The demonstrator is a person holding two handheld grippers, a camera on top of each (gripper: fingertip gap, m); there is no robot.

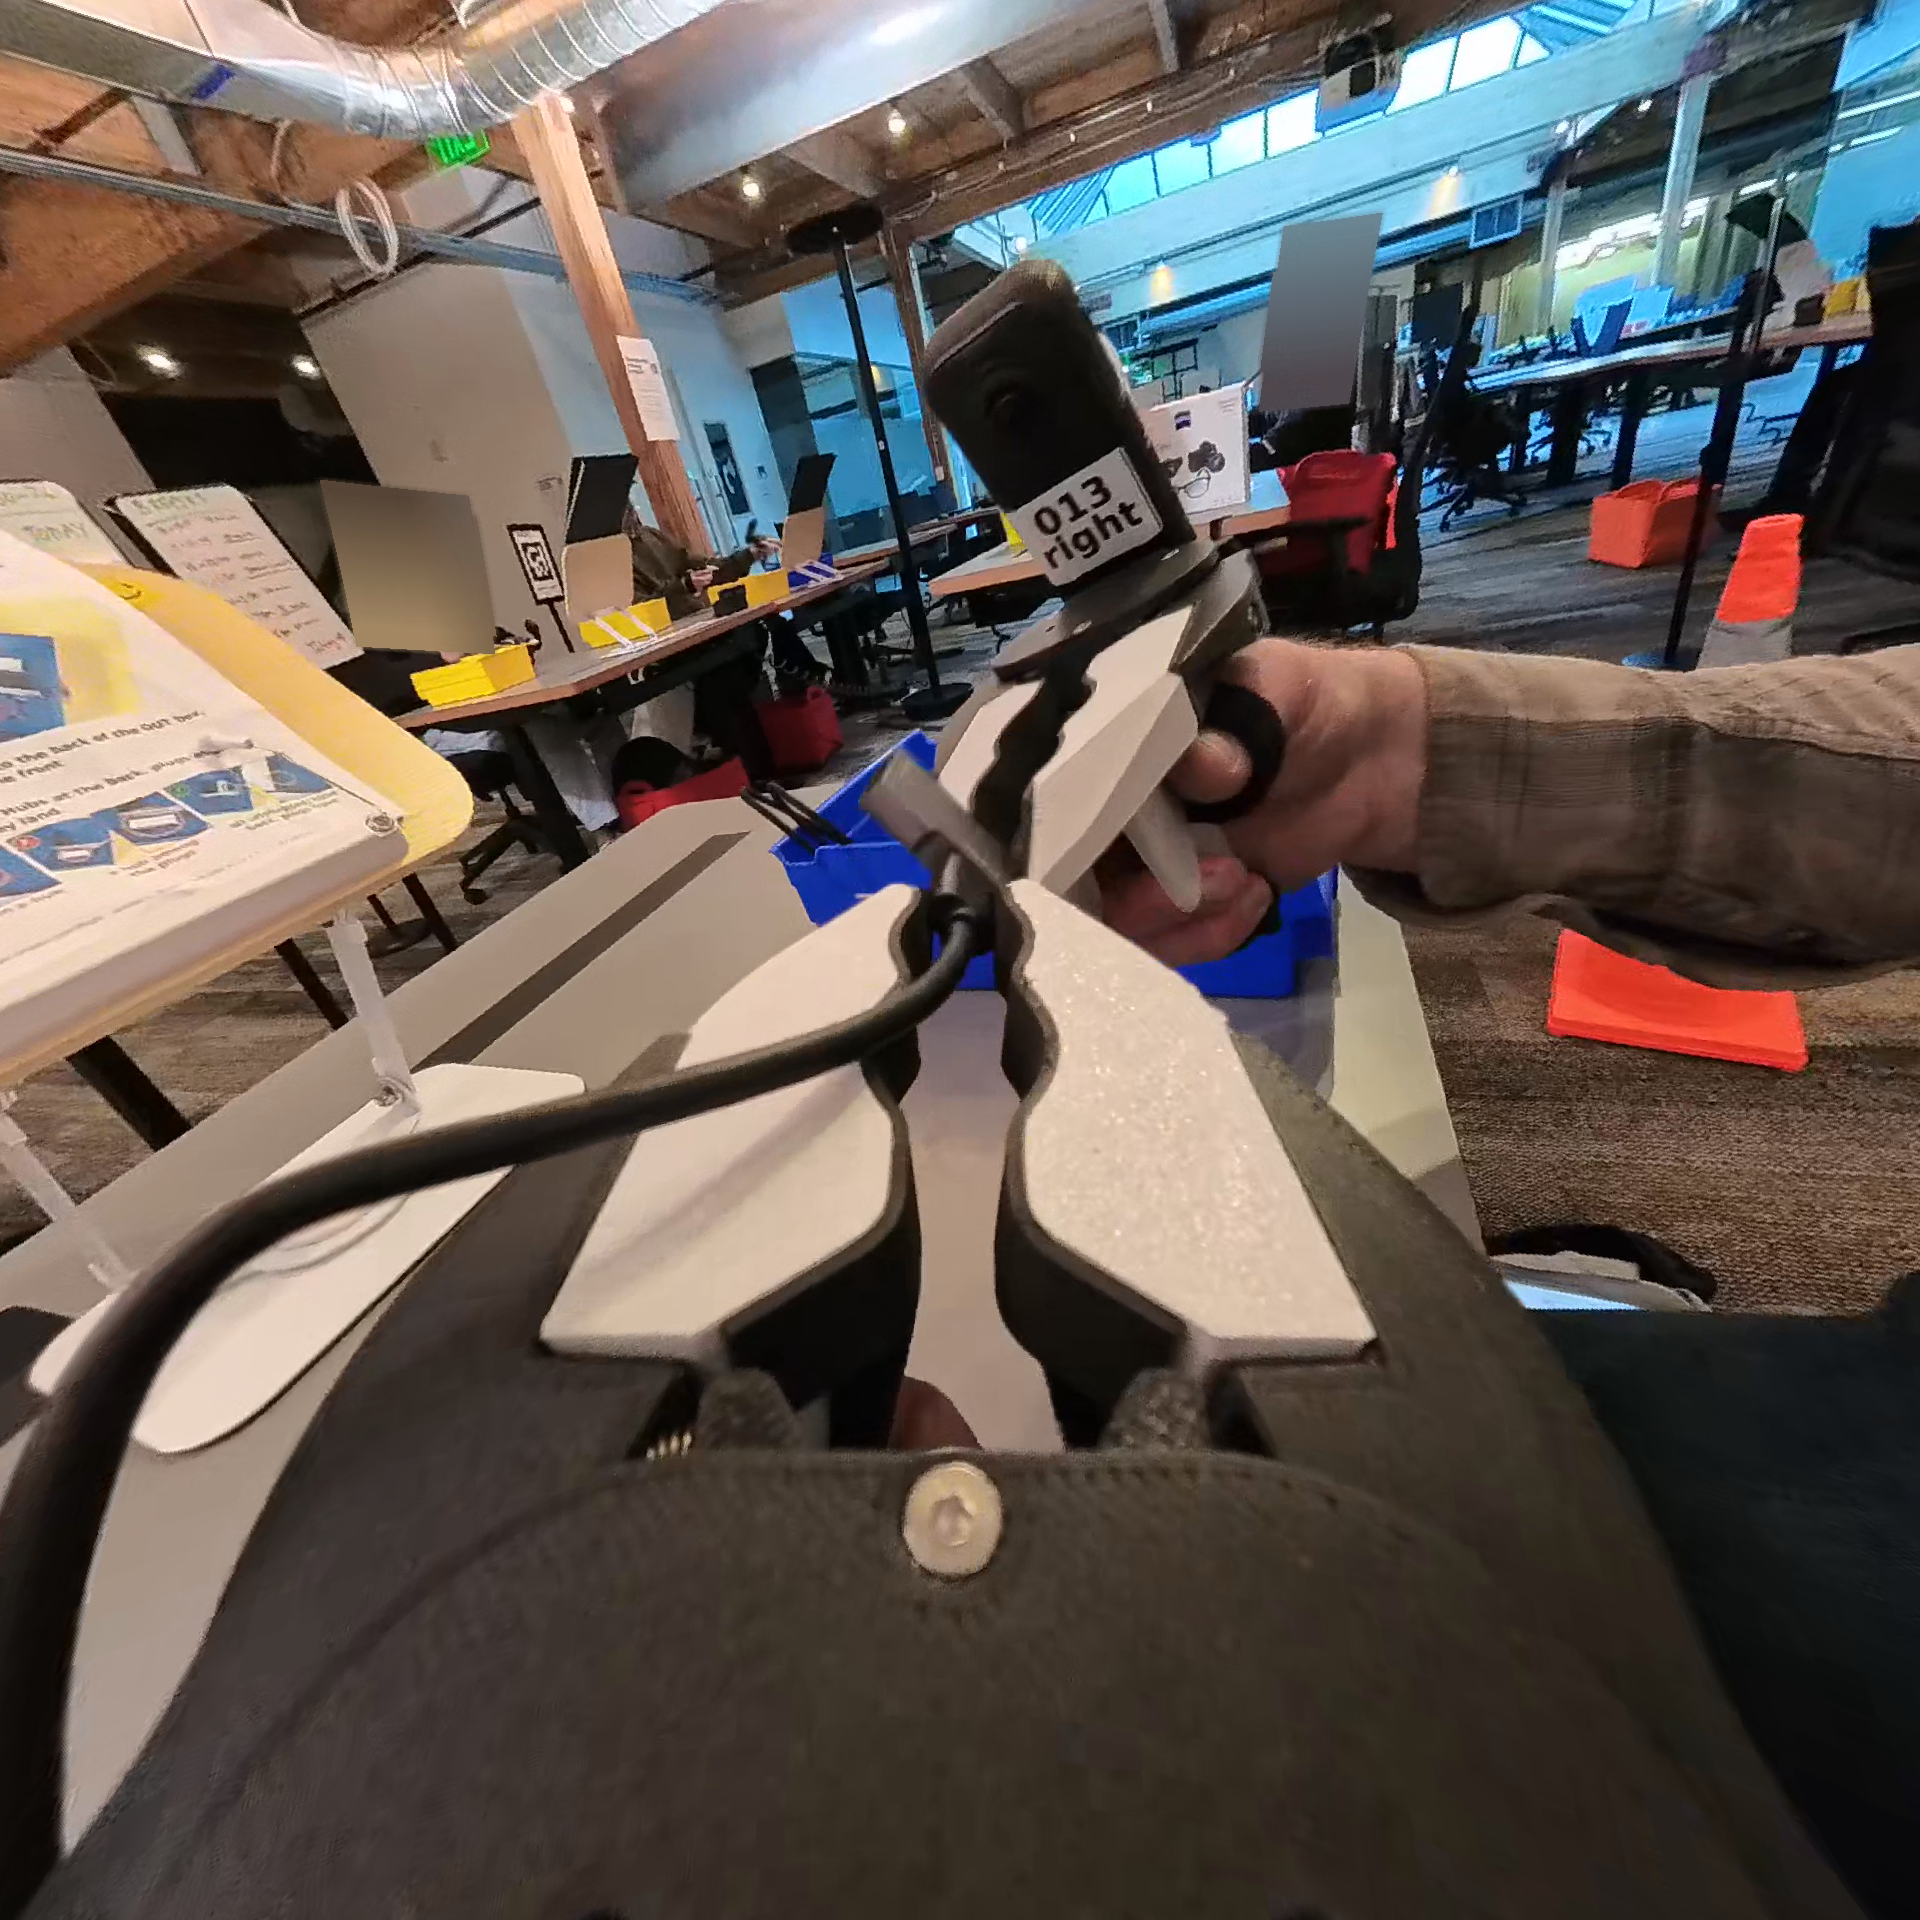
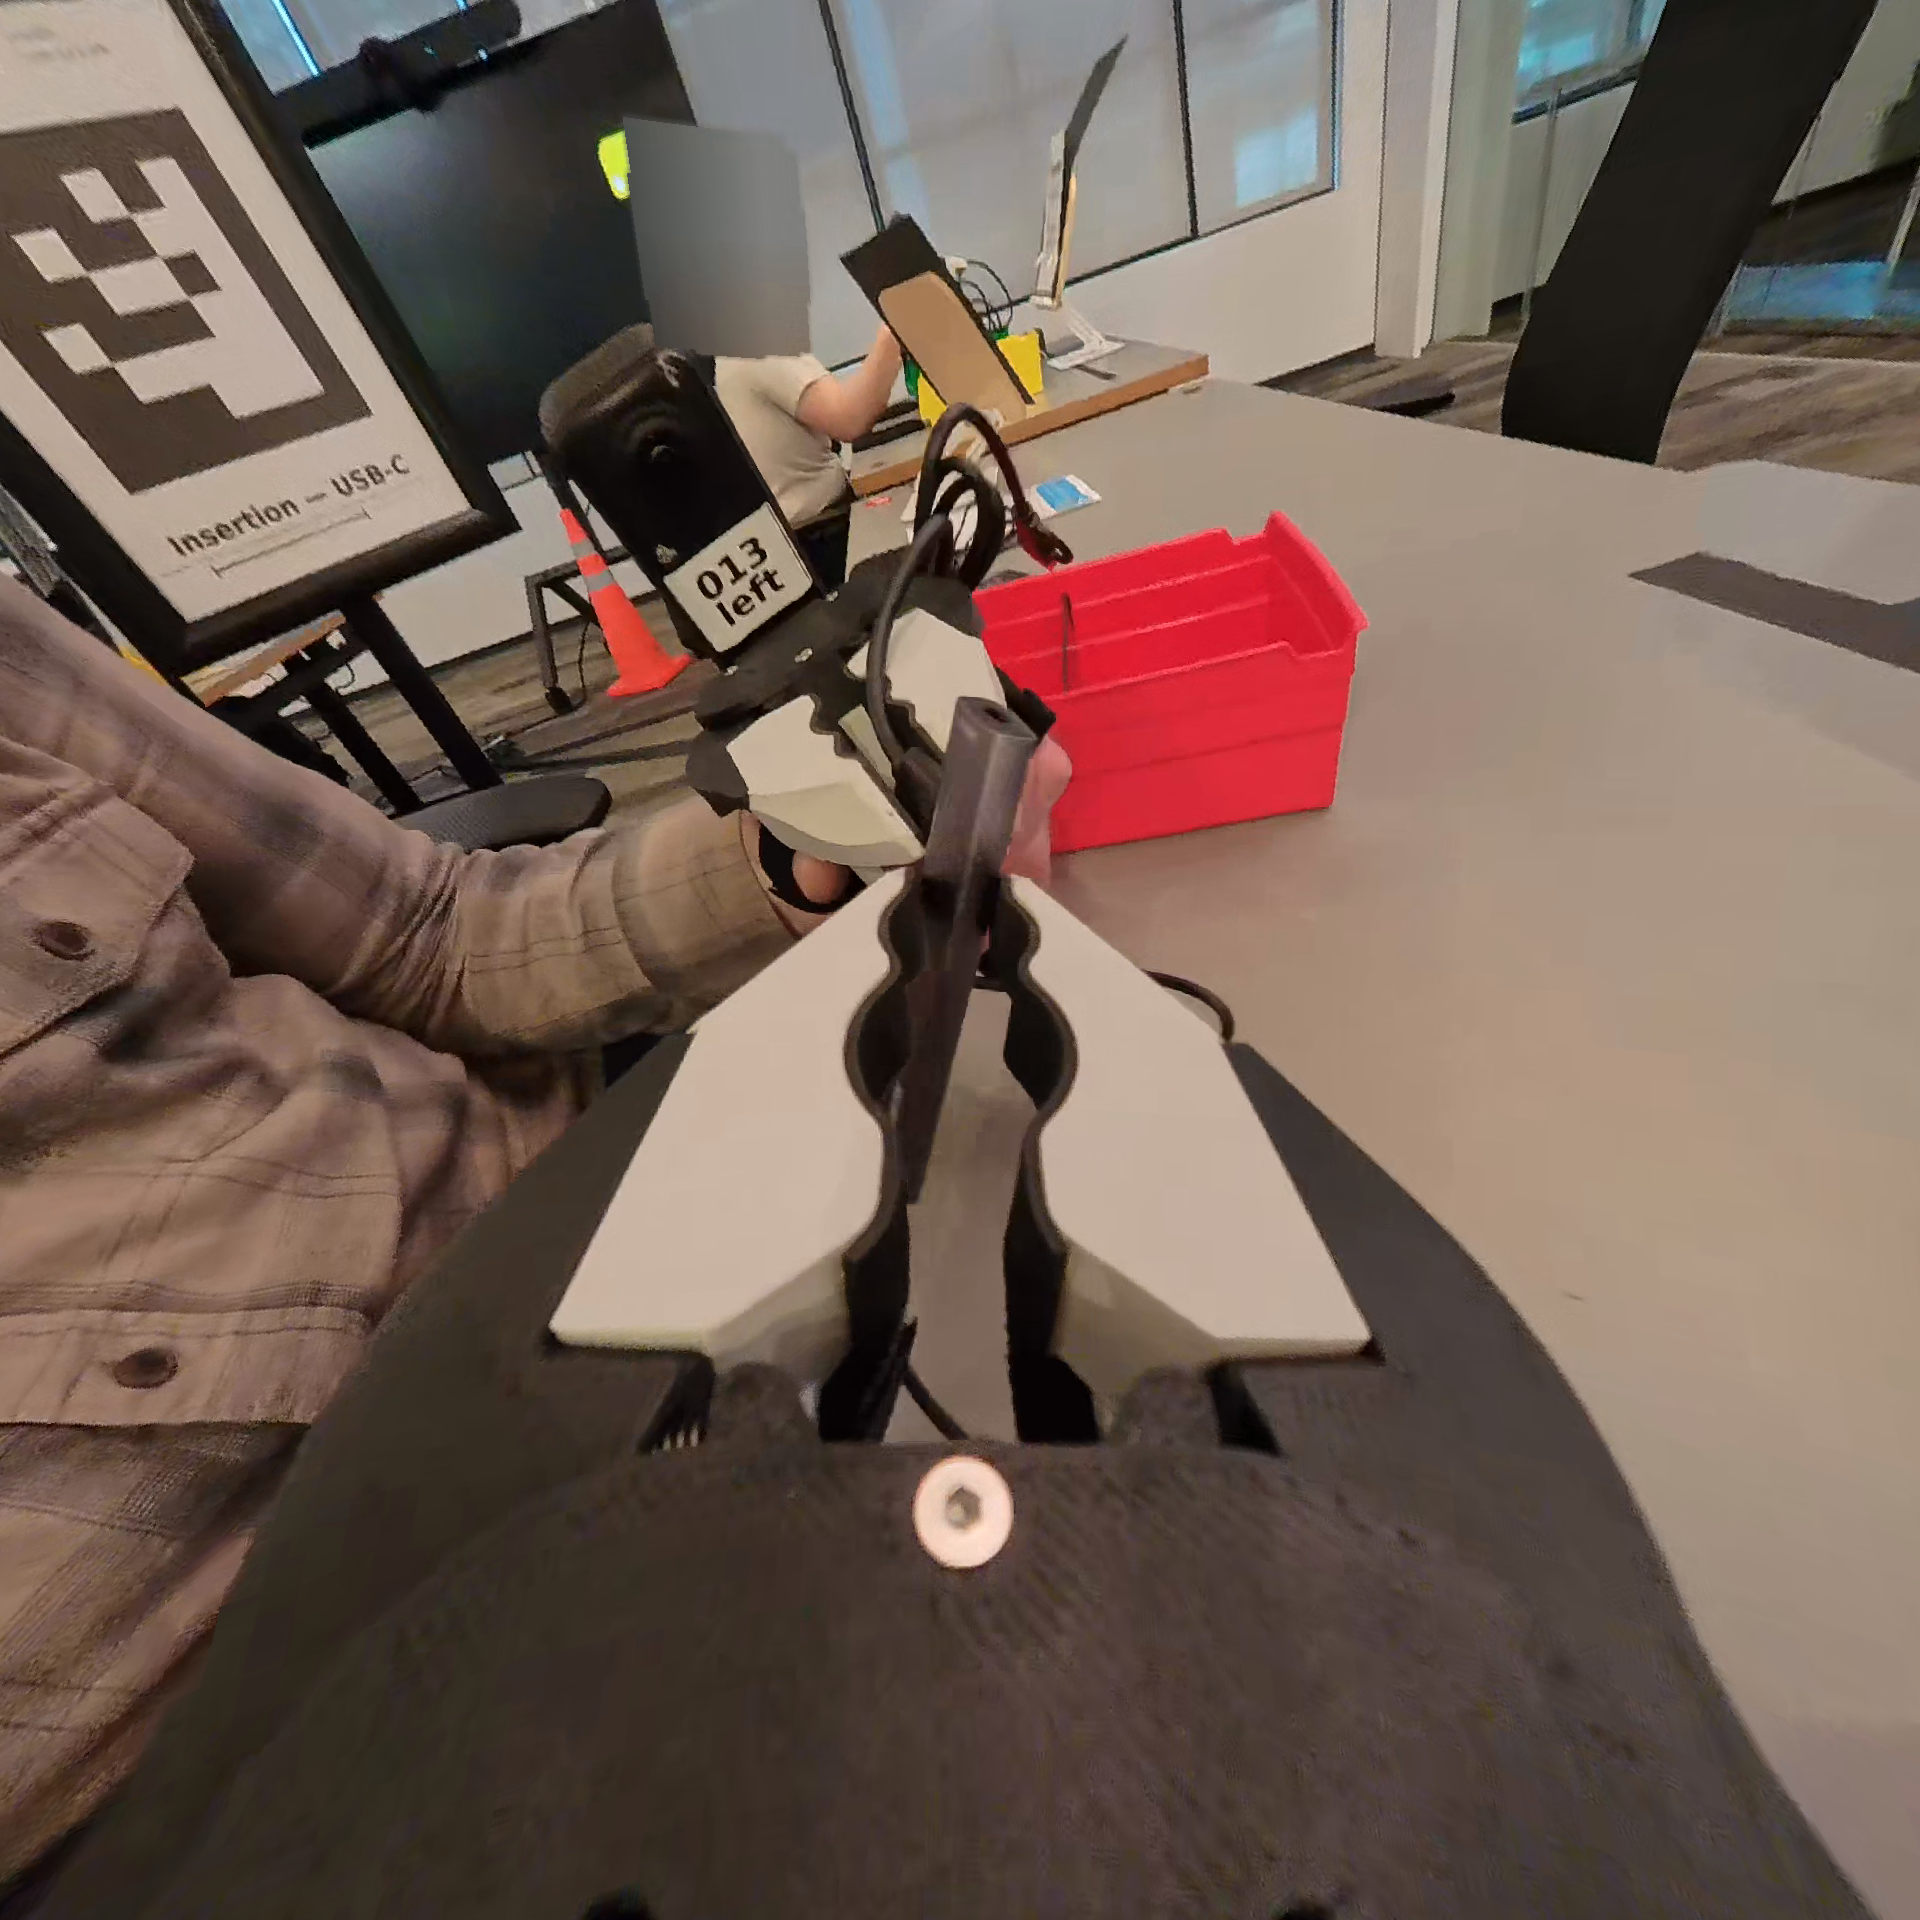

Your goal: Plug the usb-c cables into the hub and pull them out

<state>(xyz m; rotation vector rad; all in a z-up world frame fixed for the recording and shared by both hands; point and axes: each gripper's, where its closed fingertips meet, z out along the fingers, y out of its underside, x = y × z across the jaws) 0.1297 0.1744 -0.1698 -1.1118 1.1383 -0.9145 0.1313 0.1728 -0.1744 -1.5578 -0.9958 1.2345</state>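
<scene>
My left gripper (image 1: pixel 961 906) is shut on the plug end of a black USB-C cable (image 1: pixel 623 1101), which trails off to the left. My right gripper (image 2: pixel 961 894) is shut on a slim dark grey hub (image 2: pixel 977 769) and holds it upright above the table. In the left wrist view the hub (image 1: pixel 914 805) sits between the right gripper's (image 1: pixel 992 831) jaws, and the plug meets its lower end. I cannot tell whether the plug is seated. In the right wrist view the left gripper (image 2: pixel 920 774) is pressed against the hub's side, with the cable (image 2: pixel 883 665) looping up behind it.
A blue bin (image 1: pixel 862 873) stands just behind both grippers. A red bin (image 2: pixel 1174 707) stands on the grey table (image 2: pixel 1558 987), with a bundle of cables (image 2: pixel 977 488) behind it. An instruction board (image 1: pixel 156 810) on a white base (image 1: pixel 312 1299) stands to the left. The grippers are tip to tip, or close to it.
</scene>
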